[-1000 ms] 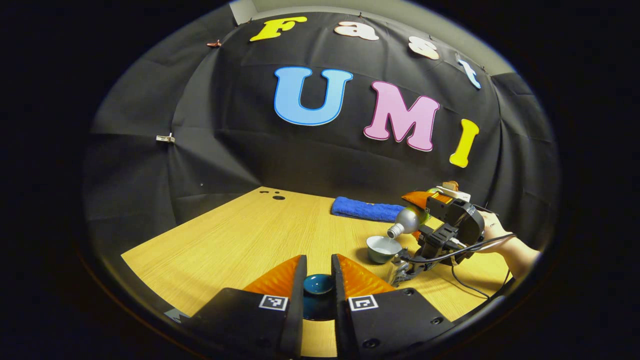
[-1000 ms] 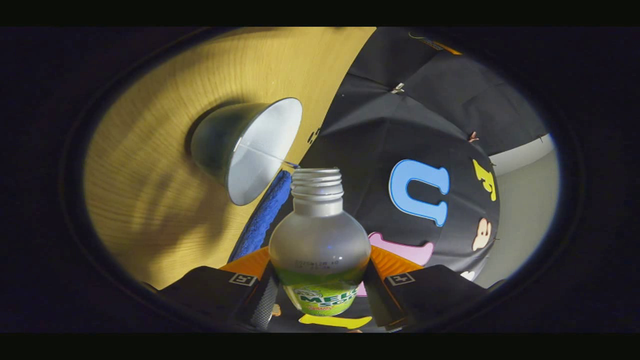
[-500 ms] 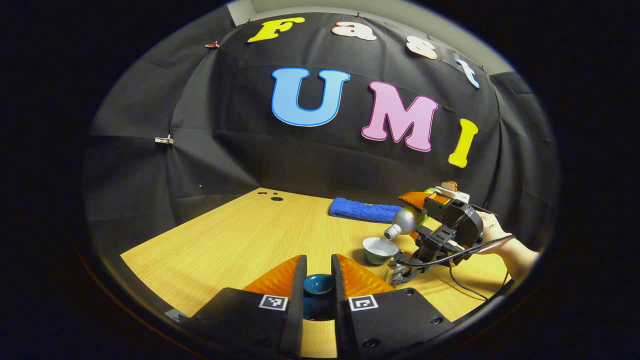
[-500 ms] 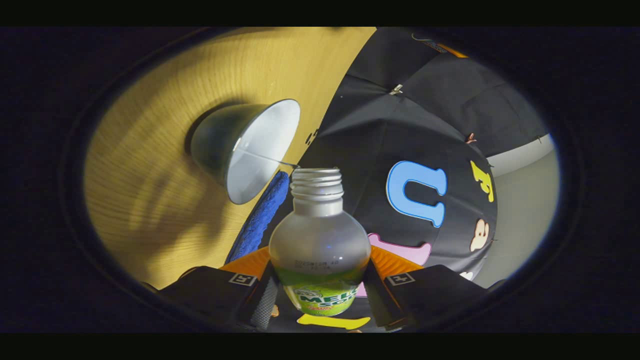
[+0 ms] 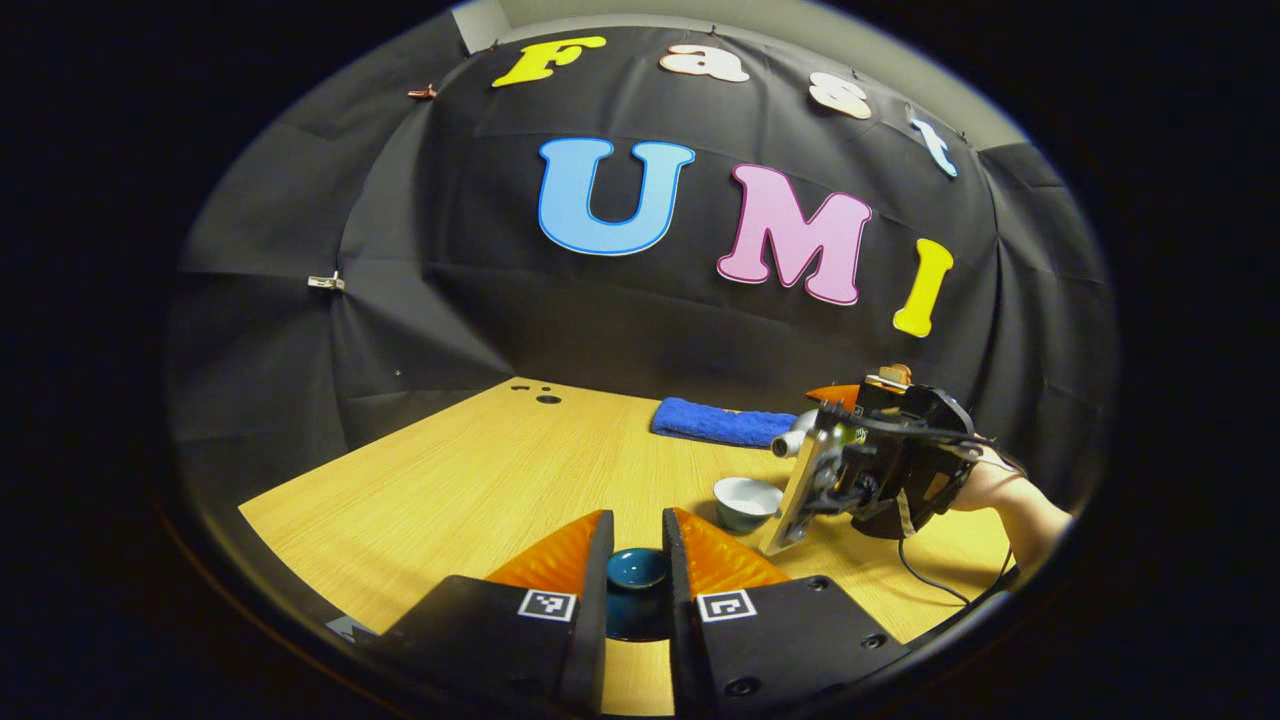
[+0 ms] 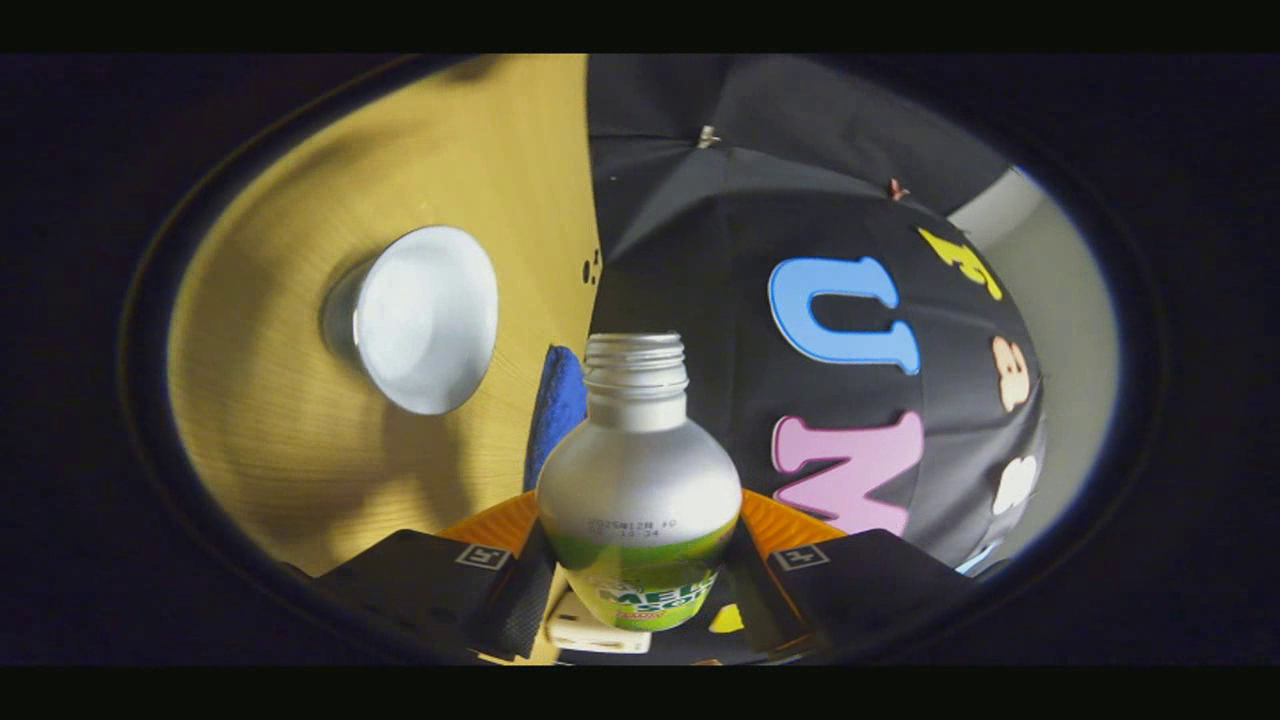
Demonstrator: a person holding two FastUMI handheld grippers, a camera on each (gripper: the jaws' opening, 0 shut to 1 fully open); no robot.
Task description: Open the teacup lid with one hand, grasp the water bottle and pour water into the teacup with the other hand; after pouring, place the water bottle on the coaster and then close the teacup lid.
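Right tool (image 6: 640, 560) is clamped on the water bottle (image 6: 640, 480), tipped sideways near the teacup (image 5: 747, 500) on the desk (image 5: 480, 480). Left tool (image 5: 637, 560) pinches the lid (image 5: 637, 570). Risk: the uncapped bottle dribbles on the desk before it's upright, or slips.

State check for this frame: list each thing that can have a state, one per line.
teacup: uncovered, standing on the table
teacup lid: off the cup, clamped between the left gripper's fingers
water bottle: uncapped, tilted, mouth not over the cup
left gripper: shut on the lid
right gripper: shut on the bottle
blue towel: folded, lying flat at the table's back
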